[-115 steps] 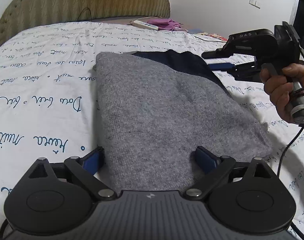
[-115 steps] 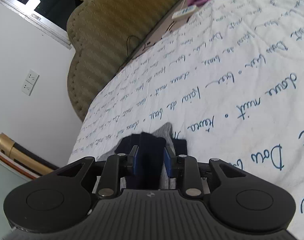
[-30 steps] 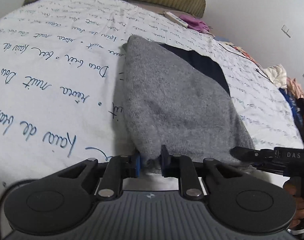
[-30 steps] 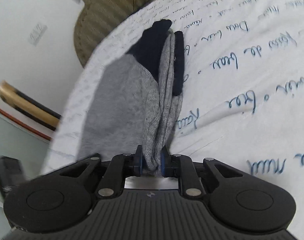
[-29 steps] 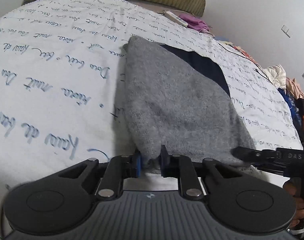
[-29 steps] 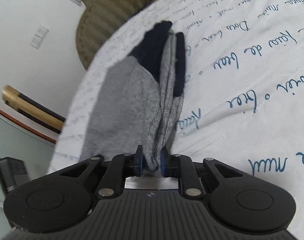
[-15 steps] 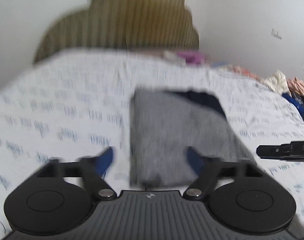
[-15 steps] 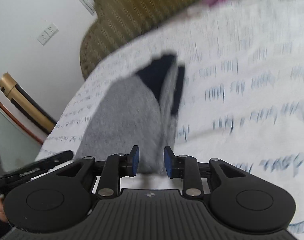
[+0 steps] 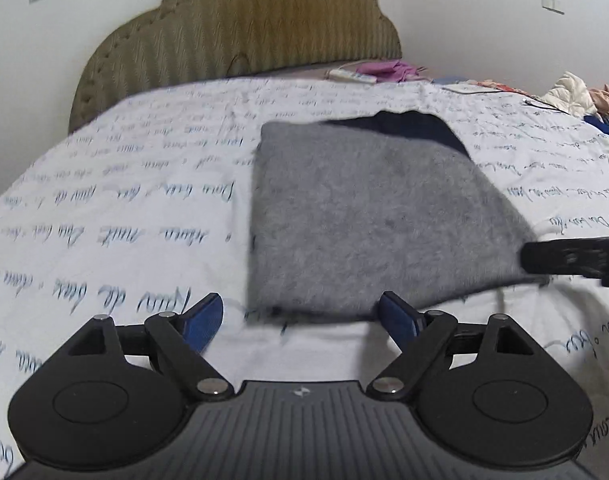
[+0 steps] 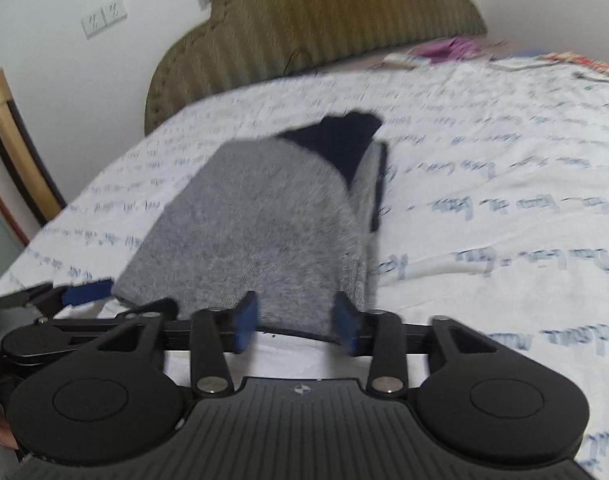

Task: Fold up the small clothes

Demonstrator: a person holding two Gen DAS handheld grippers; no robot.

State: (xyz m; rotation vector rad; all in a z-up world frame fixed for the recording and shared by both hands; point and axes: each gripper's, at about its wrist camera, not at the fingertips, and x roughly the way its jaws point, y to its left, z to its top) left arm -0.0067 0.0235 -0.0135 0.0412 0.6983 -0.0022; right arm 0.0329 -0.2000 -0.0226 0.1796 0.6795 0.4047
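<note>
Release step: draw both claws straight back, clear of the hem, so the fold stays flat. The grey folded garment (image 9: 368, 216) lies on the bed (image 9: 104, 216) just ahead of both claws. Left claw (image 9: 300, 322) stands spread wide, holding nothing; right claw (image 10: 296, 322) is opening, pads clear of the cloth edge between them

Both handheld tools are built alike: the left gripper (image 9: 300, 320) has a matte black ribbed body with a small pale emblem at its centre, two round black housings with shallow discs, and angled link arms fixed by silver screws. Blue ridged pads line its fingers (image 9: 202, 316). The right gripper (image 10: 294, 322) carries the same blue pads, black links and screws.
</note>
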